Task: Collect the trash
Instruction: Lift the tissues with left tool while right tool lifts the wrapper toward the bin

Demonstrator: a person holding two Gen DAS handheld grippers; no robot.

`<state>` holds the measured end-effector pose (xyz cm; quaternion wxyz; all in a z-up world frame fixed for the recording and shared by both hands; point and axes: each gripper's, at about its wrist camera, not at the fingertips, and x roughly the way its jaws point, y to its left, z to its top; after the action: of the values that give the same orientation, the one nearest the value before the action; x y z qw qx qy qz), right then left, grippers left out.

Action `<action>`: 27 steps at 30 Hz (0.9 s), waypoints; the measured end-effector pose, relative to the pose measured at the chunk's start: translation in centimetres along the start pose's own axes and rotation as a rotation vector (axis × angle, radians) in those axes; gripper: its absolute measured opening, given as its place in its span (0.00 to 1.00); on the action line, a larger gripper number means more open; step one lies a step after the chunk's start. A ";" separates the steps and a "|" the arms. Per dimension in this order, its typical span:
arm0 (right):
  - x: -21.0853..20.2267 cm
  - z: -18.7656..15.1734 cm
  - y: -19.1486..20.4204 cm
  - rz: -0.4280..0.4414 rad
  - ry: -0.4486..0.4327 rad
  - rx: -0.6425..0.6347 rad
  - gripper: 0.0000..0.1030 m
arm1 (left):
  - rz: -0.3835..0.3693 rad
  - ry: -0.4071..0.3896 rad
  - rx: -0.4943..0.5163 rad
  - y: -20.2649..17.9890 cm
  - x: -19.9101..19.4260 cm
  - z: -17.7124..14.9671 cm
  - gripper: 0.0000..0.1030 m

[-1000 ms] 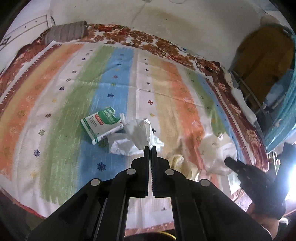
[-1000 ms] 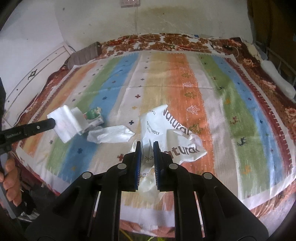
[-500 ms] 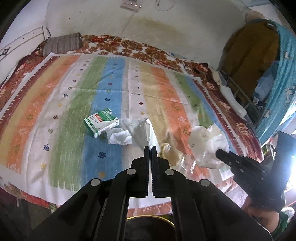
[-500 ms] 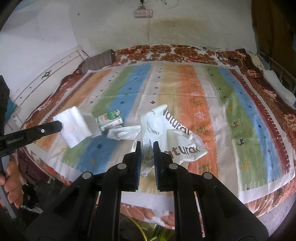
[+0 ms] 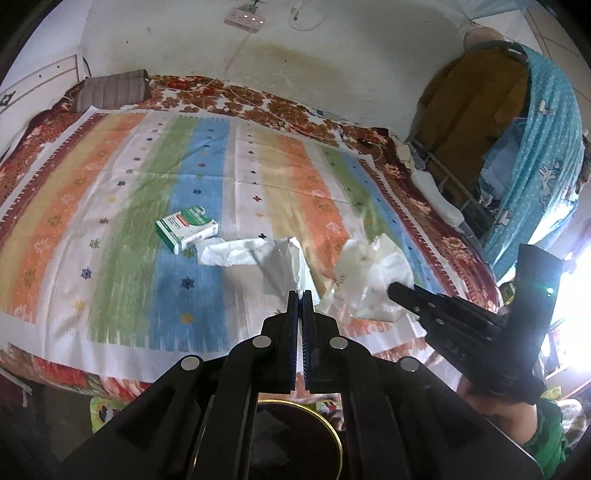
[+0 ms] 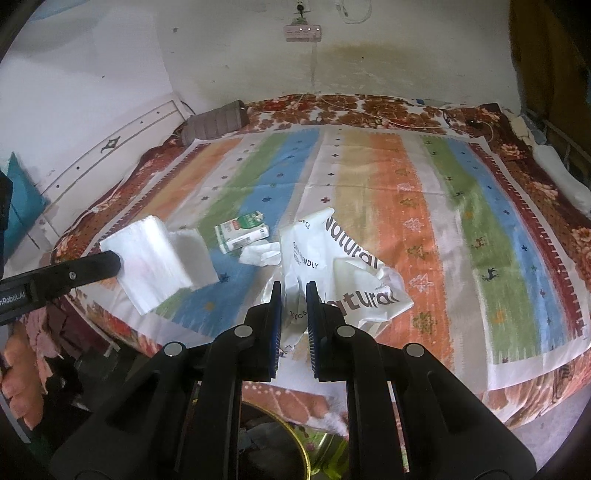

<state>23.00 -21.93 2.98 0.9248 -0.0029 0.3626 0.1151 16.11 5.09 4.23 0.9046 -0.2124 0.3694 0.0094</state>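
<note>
My left gripper is shut on a white paper sheet, held in the air near the bed's front edge; the sheet also shows in the right wrist view. My right gripper is shut on a white plastic bag printed "natural", lifted off the bed; the bag also shows in the left wrist view. A green and white carton and a crumpled white tissue lie on the striped bedspread. A dark bin with a gold rim stands on the floor below both grippers.
A grey pillow lies at the bed's far left corner. A power strip hangs on the wall behind. A rack with blue cloth stands at the right of the bed.
Both grippers have pulled back and up from the bed with their loads. The bed's front edge and the bin below have come into view.
</note>
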 end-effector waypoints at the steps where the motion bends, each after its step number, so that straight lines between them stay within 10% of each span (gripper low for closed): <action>1: -0.2 -0.2 0.2 0.003 -0.001 -0.001 0.11 | -0.005 -0.003 0.004 -0.1 -0.2 -0.3 0.01; 27: -2.0 -8.8 4.6 0.077 0.099 0.001 0.11 | -0.025 0.019 -0.036 -0.2 -3.1 -7.3 0.01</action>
<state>14.70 -18.66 -1.84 0.9006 0.0057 0.4079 0.1501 9.05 2.53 1.77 0.8971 -0.2333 0.3752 0.0028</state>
